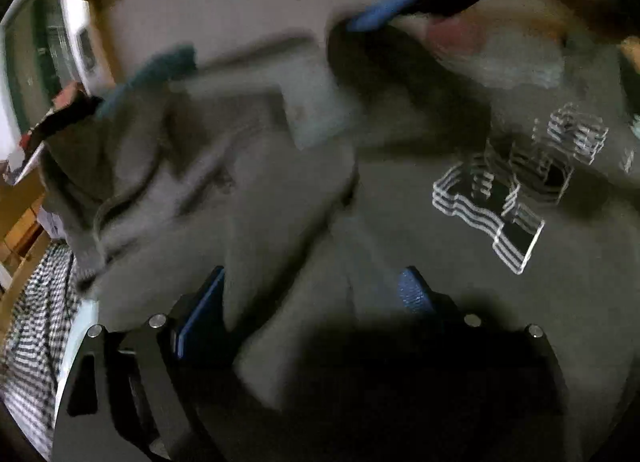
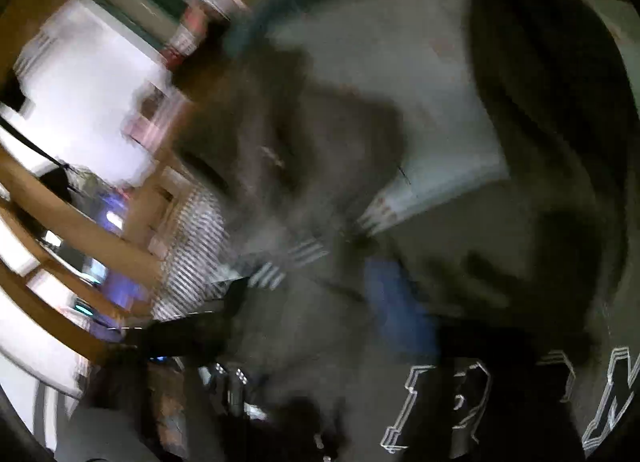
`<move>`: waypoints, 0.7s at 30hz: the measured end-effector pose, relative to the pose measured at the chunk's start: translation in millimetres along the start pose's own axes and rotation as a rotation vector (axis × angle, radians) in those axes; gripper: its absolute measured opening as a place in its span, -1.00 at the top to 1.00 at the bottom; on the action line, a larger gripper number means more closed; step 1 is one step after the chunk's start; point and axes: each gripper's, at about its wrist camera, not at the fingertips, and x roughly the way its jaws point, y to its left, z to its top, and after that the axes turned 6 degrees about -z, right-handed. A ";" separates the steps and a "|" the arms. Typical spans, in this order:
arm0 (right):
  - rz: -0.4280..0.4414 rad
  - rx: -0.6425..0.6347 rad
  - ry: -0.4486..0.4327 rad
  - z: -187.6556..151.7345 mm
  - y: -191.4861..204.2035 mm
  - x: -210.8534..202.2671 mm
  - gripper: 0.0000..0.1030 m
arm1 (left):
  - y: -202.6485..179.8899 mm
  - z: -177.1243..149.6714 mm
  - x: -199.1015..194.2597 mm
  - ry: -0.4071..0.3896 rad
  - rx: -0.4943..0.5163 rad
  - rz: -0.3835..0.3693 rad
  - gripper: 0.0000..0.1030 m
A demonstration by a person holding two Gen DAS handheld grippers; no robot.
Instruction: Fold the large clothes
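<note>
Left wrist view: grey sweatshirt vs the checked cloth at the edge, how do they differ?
Pattern: the grey sweatshirt is plain with white outlined letters; the checked cloth is a black-and-white check. Extent: the grey sweatshirt fills most of the view; the checked cloth shows only at the lower left edge. Both are soft fabric.

Big block letters run across the dark grey sweatshirt (image 2: 500,222), black inside with a striped white outline. From the right wrist view, low on the cloth, three of them (image 2: 516,398) show: what looks like an "I", then an "R", then part of an "N" or "M" cut off at the frame's edge. From the left wrist view the same print (image 1: 516,190) sits rumpled over folds of the sweatshirt (image 1: 304,190) and turned at an angle, so no letter there can be made out. No other writing is legible; the background is too blurred.
</note>
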 end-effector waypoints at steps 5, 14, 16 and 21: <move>0.005 0.021 0.054 -22.9 18.3 53.4 -0.95 | 0.1 3.7 0.0 -0.003 -0.006 -0.008 -0.64; -0.465 -0.240 0.274 14.2 83.6 173.6 -0.04 | -10.2 -2.6 -7.5 -0.058 0.066 0.025 -0.54; -0.425 -0.250 0.246 13.7 86.3 164.9 0.26 | -8.6 -2.7 -9.0 -0.062 0.061 0.010 -0.54; 0.124 -0.182 -0.111 14.4 81.0 76.0 0.67 | -8.9 -3.5 -15.2 -0.086 0.068 0.012 -0.58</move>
